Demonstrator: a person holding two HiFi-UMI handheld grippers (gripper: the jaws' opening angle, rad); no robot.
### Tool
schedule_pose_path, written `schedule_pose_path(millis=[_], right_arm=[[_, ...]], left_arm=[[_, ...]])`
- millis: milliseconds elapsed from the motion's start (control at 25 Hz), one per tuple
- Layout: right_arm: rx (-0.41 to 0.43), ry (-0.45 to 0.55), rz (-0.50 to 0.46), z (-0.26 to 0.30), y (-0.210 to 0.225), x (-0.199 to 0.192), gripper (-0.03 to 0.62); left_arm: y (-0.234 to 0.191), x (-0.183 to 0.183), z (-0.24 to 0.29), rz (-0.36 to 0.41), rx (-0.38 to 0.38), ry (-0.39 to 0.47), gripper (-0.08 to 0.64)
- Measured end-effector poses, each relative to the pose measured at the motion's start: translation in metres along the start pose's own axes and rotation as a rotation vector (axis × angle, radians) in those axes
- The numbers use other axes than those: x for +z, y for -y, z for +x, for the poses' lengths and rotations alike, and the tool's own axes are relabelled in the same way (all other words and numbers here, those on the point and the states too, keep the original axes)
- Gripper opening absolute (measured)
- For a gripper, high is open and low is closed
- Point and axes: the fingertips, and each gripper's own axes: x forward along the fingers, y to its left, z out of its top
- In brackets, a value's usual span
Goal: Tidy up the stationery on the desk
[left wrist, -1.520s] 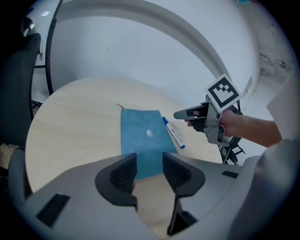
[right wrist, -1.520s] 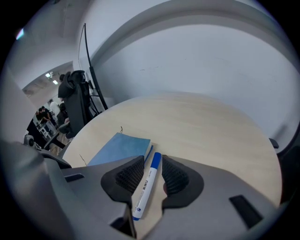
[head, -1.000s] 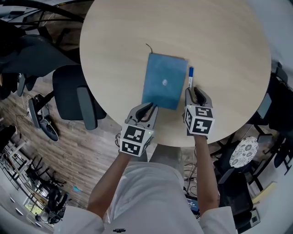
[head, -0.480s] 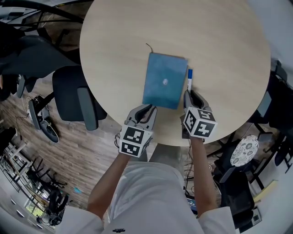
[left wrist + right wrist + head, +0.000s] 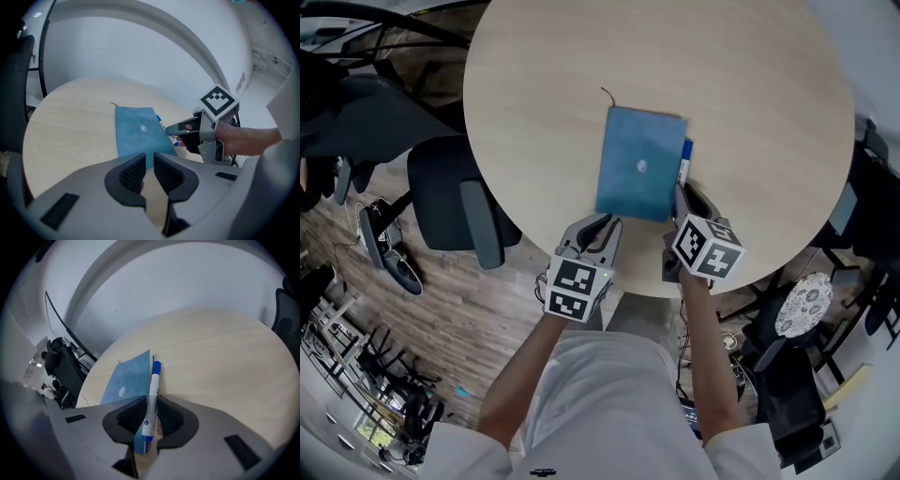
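Note:
A blue notebook (image 5: 640, 164) lies flat in the middle of the round wooden table (image 5: 553, 75). My right gripper (image 5: 686, 202) is shut on a white marker with a blue cap (image 5: 684, 159), which sits along the notebook's right edge. In the right gripper view the marker (image 5: 152, 390) runs straight out between the jaws of my right gripper (image 5: 151, 416), beside the notebook (image 5: 126, 378). My left gripper (image 5: 598, 230) rests at the table's near edge, just short of the notebook's near left corner. Its jaws (image 5: 149, 168) are shut with nothing between them.
A dark office chair (image 5: 455, 202) stands to the left of the table. More chairs and a stool (image 5: 802, 309) crowd the right side. The table's near edge runs just under both grippers. Wooden floor lies below.
My right gripper has swung slightly left with the marker, bringing it against the notebook's right edge. The left gripper and the notebook have stayed put.

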Motion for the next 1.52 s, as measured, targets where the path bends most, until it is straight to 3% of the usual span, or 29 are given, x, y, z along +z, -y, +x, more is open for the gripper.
schedule_pose_path(millis=[360,760,1080,1520], right_arm=[[-0.006,0.006,-0.066,-0.008,-0.004,0.003,0.095],[-0.052,0.079,-0.111,-0.051,-0.024,0.016,0.095],[-0.021,0.198,-0.155,-0.117,-0.055,0.030,0.094],[0.110,0.406,-0.388,-0.263,-0.089,0.013,0.094]], left_arm=[[-0.003,0.006,-0.004,0.007,-0.009,0.009,0.064],[0.004,0.039,-0.040,0.009,-0.052,0.078,0.052],[0.030,0.065,-0.084,0.040,-0.082,0.149,0.034],[0.118,0.069,-0.173,0.074,0.014,0.351,0.027]])
